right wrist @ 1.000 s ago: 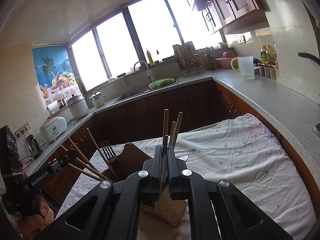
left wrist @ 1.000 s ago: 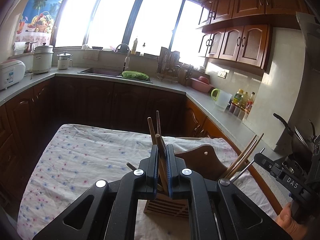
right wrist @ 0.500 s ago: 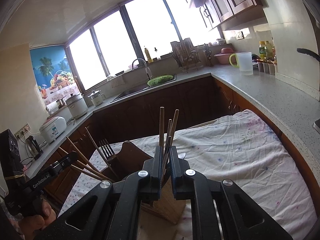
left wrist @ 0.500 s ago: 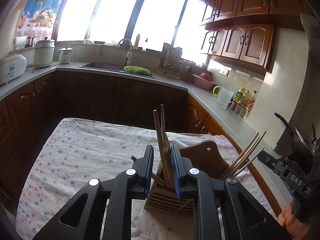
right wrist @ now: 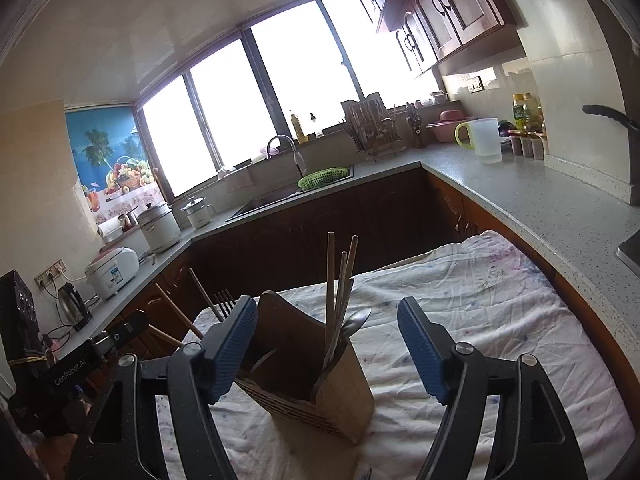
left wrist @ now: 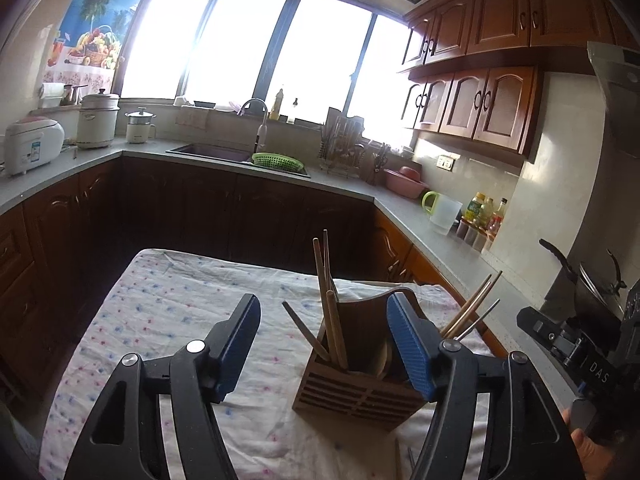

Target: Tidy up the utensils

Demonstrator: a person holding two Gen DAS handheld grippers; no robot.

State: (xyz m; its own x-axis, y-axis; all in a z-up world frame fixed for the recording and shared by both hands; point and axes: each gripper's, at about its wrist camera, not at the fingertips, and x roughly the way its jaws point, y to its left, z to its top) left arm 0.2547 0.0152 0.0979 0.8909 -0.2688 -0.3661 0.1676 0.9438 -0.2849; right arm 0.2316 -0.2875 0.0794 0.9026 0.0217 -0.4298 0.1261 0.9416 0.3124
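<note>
Left gripper [left wrist: 322, 346]: jaws spread wide, having just been opening; the wooden chopsticks [left wrist: 330, 308] and part of the holder sit in the gap, and the blue pads press on nothing.
Right gripper [right wrist: 326, 346]: jaws likewise spread, having just been opening; the holder's near corner stands between them, untouched.
Utensil holder [left wrist: 352, 396]: slatted wooden box with a tall curved back, upright on the tablecloth [left wrist: 160, 312], toward the table's right edge in the left wrist view.
Contents: chopsticks lean upright in the compartments; a metal spoon [right wrist: 354, 326] and a fork [right wrist: 225, 301] are visible in the right wrist view. Which compartment each occupies cannot be told.
Operator: part of a hand [left wrist: 588, 452] holds the right gripper's handle at the lower right of the left wrist view.
</note>
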